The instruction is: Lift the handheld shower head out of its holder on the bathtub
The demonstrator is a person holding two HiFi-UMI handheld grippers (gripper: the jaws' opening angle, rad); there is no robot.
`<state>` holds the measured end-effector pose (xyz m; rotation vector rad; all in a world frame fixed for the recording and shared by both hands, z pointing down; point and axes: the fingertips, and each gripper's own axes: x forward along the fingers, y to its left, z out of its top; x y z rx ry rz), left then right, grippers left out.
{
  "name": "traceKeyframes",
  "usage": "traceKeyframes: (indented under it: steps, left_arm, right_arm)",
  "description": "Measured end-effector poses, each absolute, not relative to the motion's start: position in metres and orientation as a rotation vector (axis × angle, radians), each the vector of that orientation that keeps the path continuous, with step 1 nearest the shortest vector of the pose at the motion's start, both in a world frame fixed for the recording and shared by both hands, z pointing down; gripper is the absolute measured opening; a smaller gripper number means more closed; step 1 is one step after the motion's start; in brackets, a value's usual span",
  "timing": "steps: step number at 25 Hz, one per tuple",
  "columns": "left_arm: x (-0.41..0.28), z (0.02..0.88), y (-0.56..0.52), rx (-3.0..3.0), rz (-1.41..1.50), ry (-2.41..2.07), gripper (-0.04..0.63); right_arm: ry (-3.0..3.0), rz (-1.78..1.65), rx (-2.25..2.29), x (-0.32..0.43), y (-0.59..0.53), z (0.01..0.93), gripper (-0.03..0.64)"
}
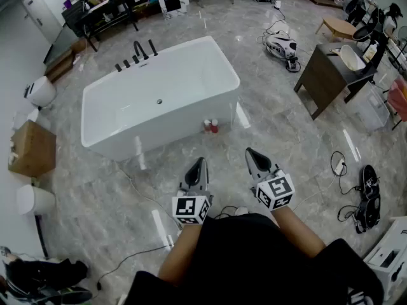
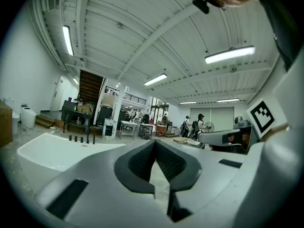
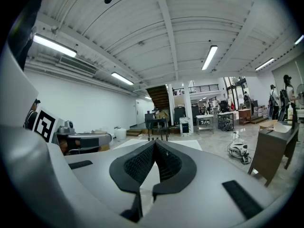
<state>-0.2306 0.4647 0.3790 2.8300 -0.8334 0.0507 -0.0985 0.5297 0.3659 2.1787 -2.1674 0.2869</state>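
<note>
A white freestanding bathtub (image 1: 159, 100) stands on the marble floor ahead of me. A row of black fittings (image 1: 135, 56) lines its far rim. The slim black handheld shower head (image 1: 152, 46) stands upright in its holder at the right end of that row. Both grippers hang side by side well short of the tub's near wall. My left gripper (image 1: 200, 162) and my right gripper (image 1: 250, 152) are shut with nothing between the pads. In the left gripper view, the tub (image 2: 47, 152) and fittings (image 2: 81, 138) lie beyond the left gripper (image 2: 155, 144). In the right gripper view, the tub's rim (image 3: 189, 145) shows past the right gripper (image 3: 155, 144).
Two red cans (image 1: 211, 126) sit on the floor against the tub's near right corner. A cardboard box (image 1: 30, 148) and white bins (image 1: 41, 91) stand at the left. A dark wooden vanity (image 1: 327, 75) is at the right, with cables (image 1: 338, 165) and shoes (image 1: 369, 199) on the floor.
</note>
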Motion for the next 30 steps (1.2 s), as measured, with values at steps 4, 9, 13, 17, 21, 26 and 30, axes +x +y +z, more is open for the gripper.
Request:
traceKeyframes:
  steps: [4, 9, 13, 17, 21, 26, 30]
  left_arm:
    - [-0.217, 0.373, 0.472, 2.845, 0.036, -0.806, 0.002]
    - [-0.202, 0.368, 0.475, 2.856, 0.023, -0.798, 0.002]
    - [-0.193, 0.366, 0.48, 2.871, 0.021, -0.799, 0.002]
    - [-0.191, 0.365, 0.484, 2.884, 0.045, -0.816, 0.002]
    - [-0.194, 0.376, 0.487, 2.874, 0.104, -0.804, 0.002]
    - [-0.201, 0.389, 0.483, 2.837, 0.146, -0.79, 0.183]
    - [-0.208, 0.388, 0.478, 2.832, 0.128, -0.822, 0.279]
  right_arm:
    - [-2.194, 0.292, 2.167, -0.089, 0.533, 0.361, -0.002]
    - [-2.205, 0.245, 2.173, -0.078, 0.531, 0.347, -0.002]
    - [-2.208, 0.254, 2.186, -0.07, 0.536, 0.35, -0.002]
    - [-2.216, 0.266, 2.191, -0.065, 0.541, 0.354, -0.002]
    - [-2.242, 0.272, 2.186, -0.063, 0.548, 0.359, 0.0]
    - [-2.225, 0.354, 2.189, -0.055, 0.556, 0.377, 0.059]
    - [-2.148, 0.36, 2.226, -0.04, 0.56, 0.386, 0.233]
